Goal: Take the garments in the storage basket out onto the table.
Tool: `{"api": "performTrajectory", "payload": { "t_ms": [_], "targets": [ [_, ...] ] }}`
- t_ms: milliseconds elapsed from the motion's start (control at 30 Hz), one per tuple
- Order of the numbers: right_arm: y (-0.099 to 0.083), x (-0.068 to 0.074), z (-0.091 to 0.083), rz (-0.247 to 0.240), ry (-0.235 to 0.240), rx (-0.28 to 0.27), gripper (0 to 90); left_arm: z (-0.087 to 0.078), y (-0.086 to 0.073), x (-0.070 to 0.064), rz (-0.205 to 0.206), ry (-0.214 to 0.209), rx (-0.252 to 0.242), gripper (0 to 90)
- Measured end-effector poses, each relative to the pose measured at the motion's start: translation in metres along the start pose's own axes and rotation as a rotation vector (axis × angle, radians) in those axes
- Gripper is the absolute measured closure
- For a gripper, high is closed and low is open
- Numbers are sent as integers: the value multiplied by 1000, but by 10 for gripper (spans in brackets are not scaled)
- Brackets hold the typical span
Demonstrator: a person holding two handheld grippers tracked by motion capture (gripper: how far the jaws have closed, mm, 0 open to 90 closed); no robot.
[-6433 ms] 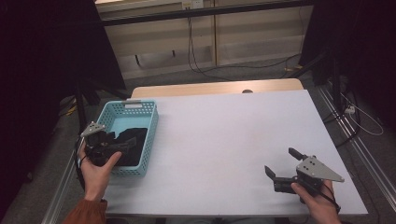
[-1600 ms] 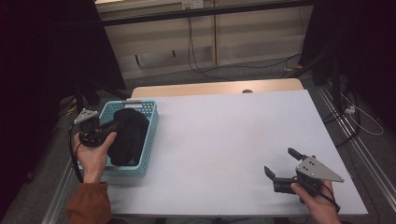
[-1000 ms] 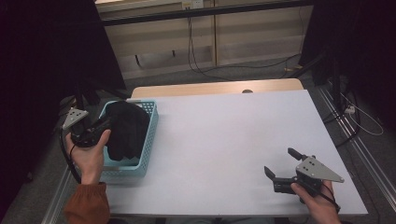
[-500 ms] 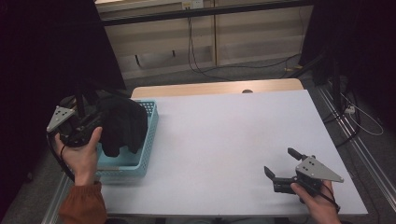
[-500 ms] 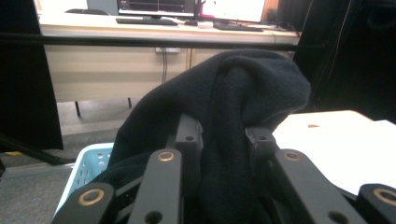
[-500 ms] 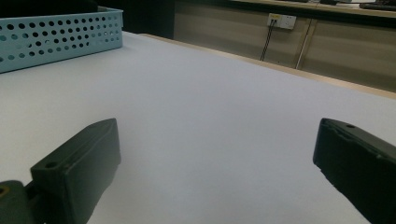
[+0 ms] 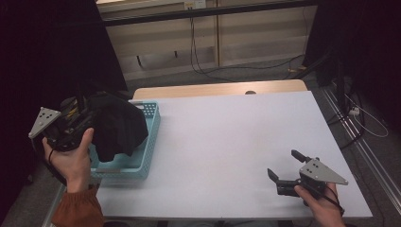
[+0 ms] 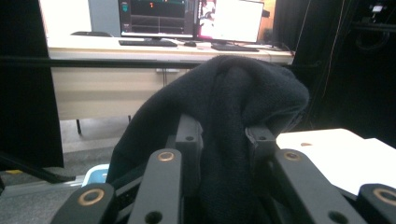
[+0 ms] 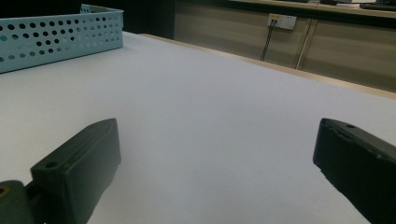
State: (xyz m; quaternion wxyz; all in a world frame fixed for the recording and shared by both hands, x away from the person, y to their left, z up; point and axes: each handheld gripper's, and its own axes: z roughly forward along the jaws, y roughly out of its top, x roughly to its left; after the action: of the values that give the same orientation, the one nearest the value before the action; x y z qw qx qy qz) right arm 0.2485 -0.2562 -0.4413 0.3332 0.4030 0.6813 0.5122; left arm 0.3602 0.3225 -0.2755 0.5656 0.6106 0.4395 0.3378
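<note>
The right gripper (image 7: 285, 173) rests near the table's (image 7: 227, 142) front edge, its 2 jaws spread wide on nothing. Farther left, the left gripper (image 7: 84, 124) pinches a black garment (image 7: 116, 125), lifted above the blue basket (image 7: 142, 161). The cloth looks soft, light and limp, likely to sag and swing; a thick fold seems the best hold. The left gripper view shows fabric bunched between the jaws, which the high view hides.

the cloth (image 7: 116, 125) was plain black, the perforated basket (image 7: 149, 142) light blue, the table (image 7: 227, 137) white with a pale wood far edge, the sleeve (image 7: 78, 213) rust orange.
</note>
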Motion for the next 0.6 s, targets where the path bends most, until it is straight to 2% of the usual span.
{"api": "performTrajectory", "payload": {
  "t_ms": [267,467,600],
  "targets": [
    [0,0,0,0,0,0,0,-9,10,-8,11,-15,-37,727],
    [0,0,1,-1,-2,2,0,-8,17,-11,-3,-30,-66,728],
    [0,0,0,-1,-3,3,0,-7,23,-17,8,-39,-82,728]
  ]
}}
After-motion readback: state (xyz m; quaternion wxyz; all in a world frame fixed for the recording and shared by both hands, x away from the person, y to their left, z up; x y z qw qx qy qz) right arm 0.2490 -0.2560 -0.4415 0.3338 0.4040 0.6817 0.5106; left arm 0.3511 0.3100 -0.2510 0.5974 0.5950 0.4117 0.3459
